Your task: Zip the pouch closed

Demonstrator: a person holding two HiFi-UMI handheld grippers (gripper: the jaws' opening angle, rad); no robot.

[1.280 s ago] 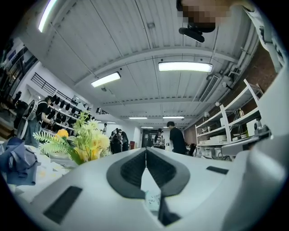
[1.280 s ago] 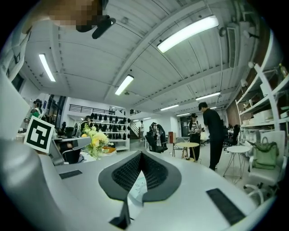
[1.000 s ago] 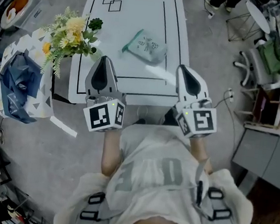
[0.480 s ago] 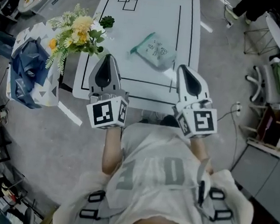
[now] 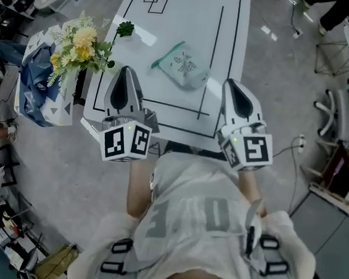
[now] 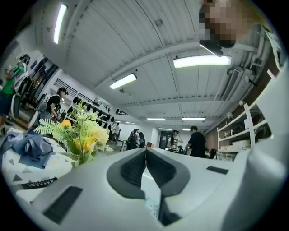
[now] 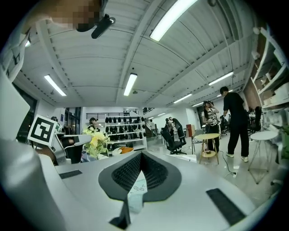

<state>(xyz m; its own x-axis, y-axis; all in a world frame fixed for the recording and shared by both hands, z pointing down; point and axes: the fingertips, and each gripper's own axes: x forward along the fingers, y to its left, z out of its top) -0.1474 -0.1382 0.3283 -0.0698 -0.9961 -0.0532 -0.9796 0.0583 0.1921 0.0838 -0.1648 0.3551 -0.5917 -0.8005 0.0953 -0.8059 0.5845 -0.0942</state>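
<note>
The pouch (image 5: pixel 183 67) is laid flat on the table (image 5: pixel 175 18), long axis askew, teal zip edge turned far-left, while the left gripper (image 5: pixel 125 70) and right gripper (image 5: pixel 233 84) are held short of it, jaws pressed together, empty

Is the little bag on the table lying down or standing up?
Lying down: in the head view the pouch rests flat on the white table, green edge along one side.

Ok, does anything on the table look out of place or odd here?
Nothing spilled or damaged. The pouch lies askew to the lines drawn on the table, inside them. The left gripper and right gripper are shut and empty, short of the pouch.
</note>
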